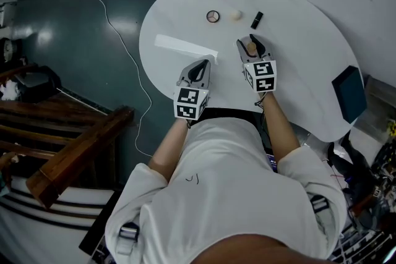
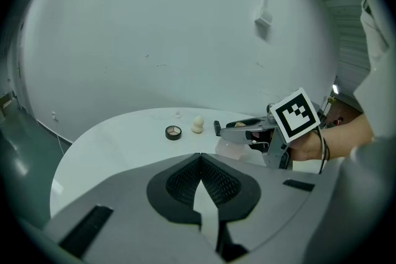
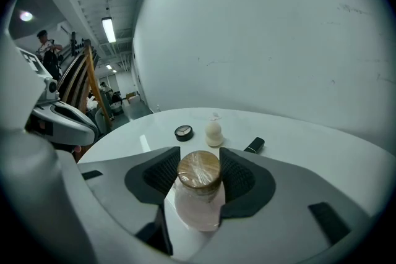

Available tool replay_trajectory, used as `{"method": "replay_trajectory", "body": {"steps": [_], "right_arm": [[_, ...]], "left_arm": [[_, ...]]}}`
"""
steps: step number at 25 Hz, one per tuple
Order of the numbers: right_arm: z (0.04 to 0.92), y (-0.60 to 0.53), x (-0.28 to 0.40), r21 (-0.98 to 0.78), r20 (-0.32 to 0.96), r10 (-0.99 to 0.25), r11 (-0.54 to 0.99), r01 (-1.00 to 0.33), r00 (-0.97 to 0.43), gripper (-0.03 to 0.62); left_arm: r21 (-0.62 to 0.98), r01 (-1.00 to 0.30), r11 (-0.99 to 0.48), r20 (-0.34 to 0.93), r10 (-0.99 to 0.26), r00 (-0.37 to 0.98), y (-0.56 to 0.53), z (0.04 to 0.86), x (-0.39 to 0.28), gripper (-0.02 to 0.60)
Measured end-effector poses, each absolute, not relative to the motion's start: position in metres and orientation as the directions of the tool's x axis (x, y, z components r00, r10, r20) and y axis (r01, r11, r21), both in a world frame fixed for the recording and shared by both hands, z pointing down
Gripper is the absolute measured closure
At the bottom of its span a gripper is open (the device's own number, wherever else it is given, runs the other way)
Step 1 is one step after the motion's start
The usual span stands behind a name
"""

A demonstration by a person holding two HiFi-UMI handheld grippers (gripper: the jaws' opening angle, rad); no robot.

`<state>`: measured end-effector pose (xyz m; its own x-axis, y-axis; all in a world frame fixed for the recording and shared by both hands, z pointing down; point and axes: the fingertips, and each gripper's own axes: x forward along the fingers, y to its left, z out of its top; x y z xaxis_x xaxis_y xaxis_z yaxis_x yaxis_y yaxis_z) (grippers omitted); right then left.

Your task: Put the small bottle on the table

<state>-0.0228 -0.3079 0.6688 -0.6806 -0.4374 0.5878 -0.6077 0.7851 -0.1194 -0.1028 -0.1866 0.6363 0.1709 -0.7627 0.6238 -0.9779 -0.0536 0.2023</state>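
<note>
A small pale-pink bottle (image 3: 198, 195) with a wooden cap stands upright on the round white table (image 1: 297, 21), seen from above as the bottle (image 1: 252, 47) near the front edge. My right gripper (image 3: 198, 156) straddles it, a pad on each side of the cap, the jaws spread and not squeezing it. From above, the right gripper (image 1: 251, 45) sits over the bottle. My left gripper (image 1: 204, 65) hovers at the table's near edge, to the left, its jaws closed together with nothing in them; in its own view the left gripper (image 2: 199, 156) faces the table, with the right gripper (image 2: 247, 130) at the right.
Farther back on the table lie a round compact (image 1: 213, 16), a beige sponge (image 1: 235, 14) and a black tube (image 1: 257, 20). A white strip (image 1: 182, 45) lies to the left. A dark blue box (image 1: 349, 93) sits at the right edge. A cable (image 1: 124, 46) runs across the floor.
</note>
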Motion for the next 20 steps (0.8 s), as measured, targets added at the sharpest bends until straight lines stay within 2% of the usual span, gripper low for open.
{"method": "replay_trajectory", "body": {"steps": [3,7,20], "right_arm": [[0.664,-0.301,-0.022,-0.13,0.575,-0.447,0.777,-0.616,-0.685,0.36],[0.656,-0.29,-0.015,-0.145,0.561,-0.473,0.752,-0.643,-0.679,0.321],[0.647,-0.245,0.021,-0.121,0.559,-0.577,0.653,-0.748,-0.595,0.315]], "left_arm": [[0.203,-0.977,-0.068,0.619,-0.764,0.182,-0.182,0.634,-0.103,0.569],[0.202,-0.975,-0.094,0.612,-0.765,0.201,-0.176,0.629,-0.105,0.569],[0.214,-0.959,-0.185,0.596,-0.753,0.278,-0.143,0.62,-0.1,0.569]]}}
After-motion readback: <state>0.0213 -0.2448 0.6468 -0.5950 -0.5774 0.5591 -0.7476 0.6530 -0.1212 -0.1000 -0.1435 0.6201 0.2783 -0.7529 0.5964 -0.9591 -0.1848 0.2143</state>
